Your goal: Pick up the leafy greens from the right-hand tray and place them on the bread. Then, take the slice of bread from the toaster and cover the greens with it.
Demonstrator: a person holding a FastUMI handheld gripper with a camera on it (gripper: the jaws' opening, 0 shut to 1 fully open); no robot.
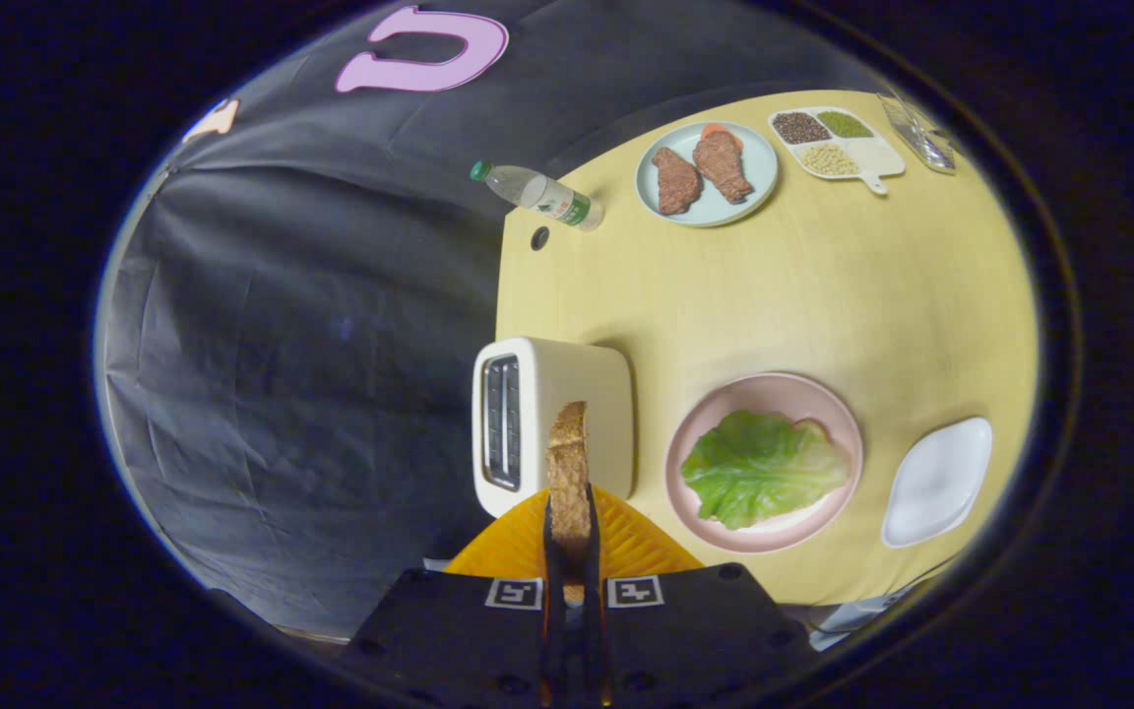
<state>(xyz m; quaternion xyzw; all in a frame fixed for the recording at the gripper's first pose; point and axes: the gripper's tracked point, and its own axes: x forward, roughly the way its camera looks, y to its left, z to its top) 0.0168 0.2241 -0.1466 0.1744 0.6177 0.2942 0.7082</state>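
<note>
Toasted bread slice (568,473) sits edge-on between my tongs (570,551), which are closed narrow on its lower end and holding it upright in front of the toaster (547,423). It looks light and stiff but crumbly — I judge a firm pinch on the crust edge safer than squeezing the soft middle, which could dent or break. Off to the side, the leafy greens (762,468) already lie spread on the pink plate (828,404), with 1 corner of the lower bread (811,426) peeking out past the leaf. An empty white tray (936,483) rests just beside that plate on the surface (823,295). What remains — laying this slice flat over the greens.
</note>
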